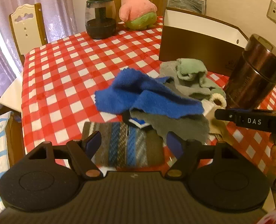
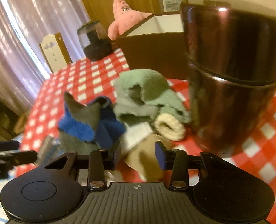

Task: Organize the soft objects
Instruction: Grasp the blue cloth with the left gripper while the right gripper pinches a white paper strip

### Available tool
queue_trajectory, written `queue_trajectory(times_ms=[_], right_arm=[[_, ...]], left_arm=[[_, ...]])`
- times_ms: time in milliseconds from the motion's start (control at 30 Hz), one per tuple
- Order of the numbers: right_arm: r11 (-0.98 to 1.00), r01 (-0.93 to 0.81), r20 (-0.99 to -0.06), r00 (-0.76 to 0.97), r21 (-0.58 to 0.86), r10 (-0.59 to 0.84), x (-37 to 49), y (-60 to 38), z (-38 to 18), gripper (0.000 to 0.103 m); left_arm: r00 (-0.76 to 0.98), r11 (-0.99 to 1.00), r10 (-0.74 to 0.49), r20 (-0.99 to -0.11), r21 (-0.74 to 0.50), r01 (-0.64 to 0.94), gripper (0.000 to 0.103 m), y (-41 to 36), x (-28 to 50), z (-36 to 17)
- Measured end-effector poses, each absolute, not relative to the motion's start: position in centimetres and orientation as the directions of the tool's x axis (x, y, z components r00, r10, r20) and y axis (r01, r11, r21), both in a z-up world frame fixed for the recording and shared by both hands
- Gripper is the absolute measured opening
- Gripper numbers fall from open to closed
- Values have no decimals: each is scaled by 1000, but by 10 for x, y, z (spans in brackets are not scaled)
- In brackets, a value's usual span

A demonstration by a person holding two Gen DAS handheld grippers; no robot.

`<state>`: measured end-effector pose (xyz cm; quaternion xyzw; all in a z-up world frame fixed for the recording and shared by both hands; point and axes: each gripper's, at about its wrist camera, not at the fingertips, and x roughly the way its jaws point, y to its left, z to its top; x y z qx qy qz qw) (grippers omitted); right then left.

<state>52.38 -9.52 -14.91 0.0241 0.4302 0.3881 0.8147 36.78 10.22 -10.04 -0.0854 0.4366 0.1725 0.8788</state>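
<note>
A heap of soft cloths lies on the red-checked table (image 1: 72,71): a blue fleece (image 1: 143,95), a grey cloth (image 1: 175,127), a green cloth (image 1: 190,69), a cream rolled sock (image 1: 218,99) and a folded striped cloth (image 1: 123,145). My left gripper (image 1: 134,143) hangs open just above the striped cloth, touching nothing. My right gripper (image 2: 138,154) stands open, low over a tan cloth (image 2: 147,164) that lies between and under its fingers, beside a white cloth (image 2: 136,134). In the left wrist view the right gripper (image 1: 222,114) enters from the right edge.
A dark brown canister (image 2: 231,74) stands close on the right of the heap. Behind it is an open brown box (image 1: 194,44) with a white inside. A pink plush (image 1: 136,9) and a glass jar (image 1: 100,18) sit at the far edge. A chair (image 1: 27,26) stands at the left.
</note>
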Motion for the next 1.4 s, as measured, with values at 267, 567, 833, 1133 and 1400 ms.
queue_trajectory(times_ms=[267,567,833,1133,1400], right_arm=[[711,-499,-717,227,496,659,534,-78,-176,36],[730,-348,-697,240,588,676,552,-77,-199,35],[709,-318,-646,292,630,705,557,-74,-203,15],[695,-414,-646,278,587,711,548,-57,-204,8],[702,-485,-653,302,522,695,541,-61,-183,3]], left_arm=[[549,931,209,-809,-8,-366,75,121,387,-108],[530,931,193,-826,-18,-366,75,130,395,-118],[524,932,183,-832,-22,-362,71,135,399,-122],[531,938,172,-830,-26,-345,71,136,405,-123],[564,949,150,-812,-42,-313,71,134,410,-116]])
